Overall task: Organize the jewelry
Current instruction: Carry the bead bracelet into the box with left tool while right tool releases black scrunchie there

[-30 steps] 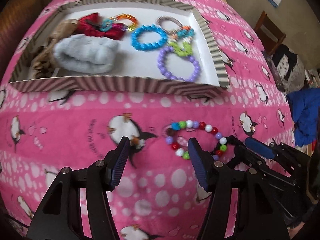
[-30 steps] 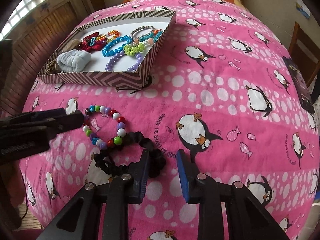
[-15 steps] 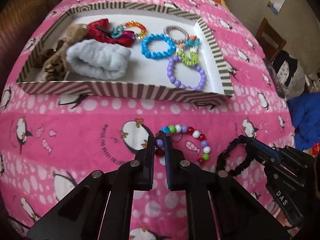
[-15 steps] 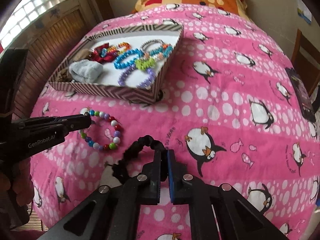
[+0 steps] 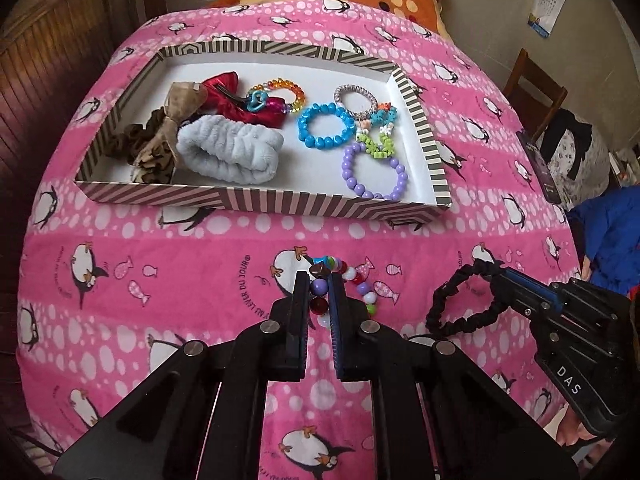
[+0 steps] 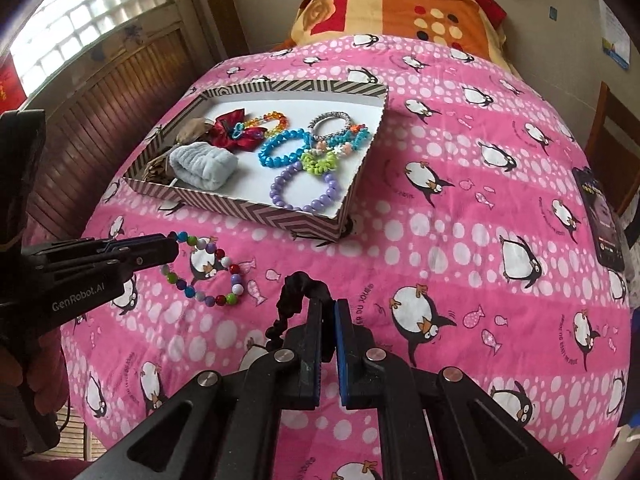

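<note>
My left gripper (image 5: 319, 294) is shut on a multicoloured bead bracelet (image 5: 352, 280), held just above the pink penguin bedspread; it also shows in the right wrist view (image 6: 208, 276). My right gripper (image 6: 329, 312) is shut on a black scrunchie (image 6: 298, 292), which hangs as a loop in the left wrist view (image 5: 464, 300). Beyond both stands a striped box (image 5: 256, 202) with a white floor, holding a blue bracelet (image 5: 326, 126), a purple bracelet (image 5: 374, 170), a grey fluffy band (image 5: 230, 150), a red bow (image 5: 240, 98) and other pieces.
A black phone-like item (image 6: 602, 220) lies on the bedspread at the right. A wooden chair (image 5: 534, 92) and blue clothing (image 5: 612, 236) stand past the bed's right edge. An orange pillow (image 6: 400, 4) lies at the head. Wooden panelling runs along the left.
Both grippers closed from open: the left onto the bead bracelet, the right onto the black scrunchie. Both have since lifted their pieces off the bedspread and pulled back.
</note>
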Demonstrator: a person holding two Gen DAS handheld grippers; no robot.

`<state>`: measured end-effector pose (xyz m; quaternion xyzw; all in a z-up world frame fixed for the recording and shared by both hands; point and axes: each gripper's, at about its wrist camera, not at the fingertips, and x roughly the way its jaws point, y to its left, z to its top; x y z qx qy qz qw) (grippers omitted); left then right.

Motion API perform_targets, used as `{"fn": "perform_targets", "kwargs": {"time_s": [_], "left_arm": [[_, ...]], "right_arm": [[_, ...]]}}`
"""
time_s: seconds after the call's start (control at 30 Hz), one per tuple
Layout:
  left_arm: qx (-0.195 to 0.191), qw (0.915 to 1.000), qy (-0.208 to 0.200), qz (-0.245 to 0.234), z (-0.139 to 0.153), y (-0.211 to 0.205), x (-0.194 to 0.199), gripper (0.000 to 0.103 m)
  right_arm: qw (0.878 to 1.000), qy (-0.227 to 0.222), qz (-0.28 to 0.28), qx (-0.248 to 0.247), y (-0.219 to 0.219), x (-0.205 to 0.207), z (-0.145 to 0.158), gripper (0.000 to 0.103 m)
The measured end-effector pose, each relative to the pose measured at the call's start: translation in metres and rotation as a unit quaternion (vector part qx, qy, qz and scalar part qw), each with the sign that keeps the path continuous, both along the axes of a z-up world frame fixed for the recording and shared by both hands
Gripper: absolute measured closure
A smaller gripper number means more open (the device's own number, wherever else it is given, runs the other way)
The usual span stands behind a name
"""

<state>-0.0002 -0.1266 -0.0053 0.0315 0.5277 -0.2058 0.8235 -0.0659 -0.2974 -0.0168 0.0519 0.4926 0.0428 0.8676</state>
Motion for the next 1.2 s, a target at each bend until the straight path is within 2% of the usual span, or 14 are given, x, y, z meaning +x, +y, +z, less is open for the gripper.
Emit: {"fn": "perform_targets", "kwargs": {"time_s": [0.6,1.0,1.2], "left_arm": [[-0.002,0.9996,-0.029,0.003,0.030,0.020,0.001,0.095],[-0.008,0.9986,-0.051,0.013,0.058,0.039,0.021,0.095],[-0.020,0.9986,-0.048,0.006,0.068,0.038,0.036,0.095]], "right_arm": [[0.999,-0.016,0.032,0.000,0.021,0.011,0.022,0.098],[0.999,-0.031,0.034,0.008,0.029,0.027,0.034,0.098],[0.999,-0.044,0.027,0.011,0.026,0.046,0.045,0.098]]}}
